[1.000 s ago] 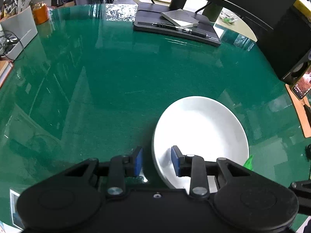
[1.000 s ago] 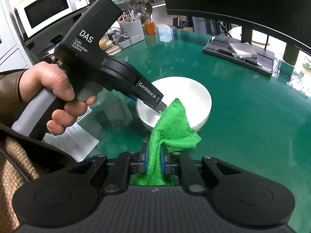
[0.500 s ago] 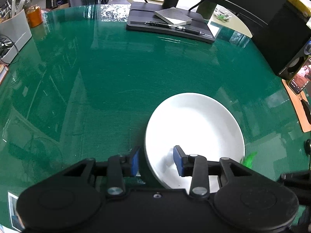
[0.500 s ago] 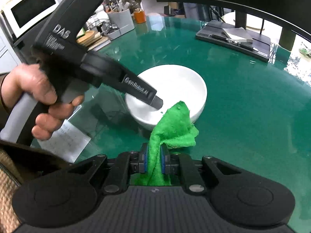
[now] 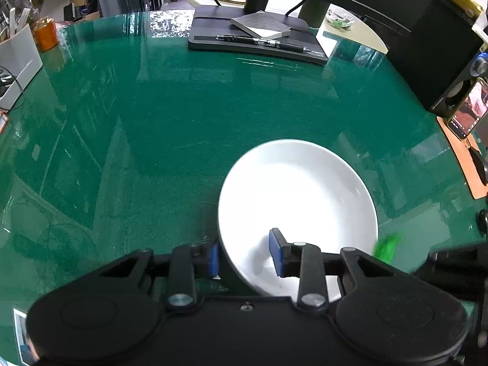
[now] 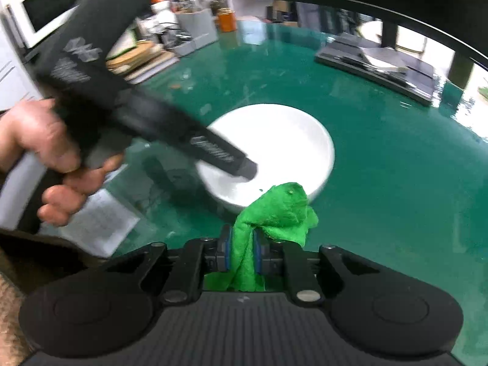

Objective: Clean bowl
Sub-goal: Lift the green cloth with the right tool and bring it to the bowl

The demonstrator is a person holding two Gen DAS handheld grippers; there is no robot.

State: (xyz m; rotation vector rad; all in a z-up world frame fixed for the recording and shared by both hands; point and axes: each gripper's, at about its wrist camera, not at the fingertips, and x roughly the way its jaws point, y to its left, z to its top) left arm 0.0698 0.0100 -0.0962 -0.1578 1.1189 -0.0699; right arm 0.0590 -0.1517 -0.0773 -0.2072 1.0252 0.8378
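Lower centre: right gripper clamps the green cloth. Just beyond, at frame centre, the white bowl sits on the green table; the left gripper, jaws closing, straddles its near rim. Steady the rim firmly, then wipe inside.

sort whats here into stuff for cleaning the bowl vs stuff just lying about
In use: white bowl, green cloth, left gripper, right gripper.
Lying about: pen, notebook, orange jar, phone.
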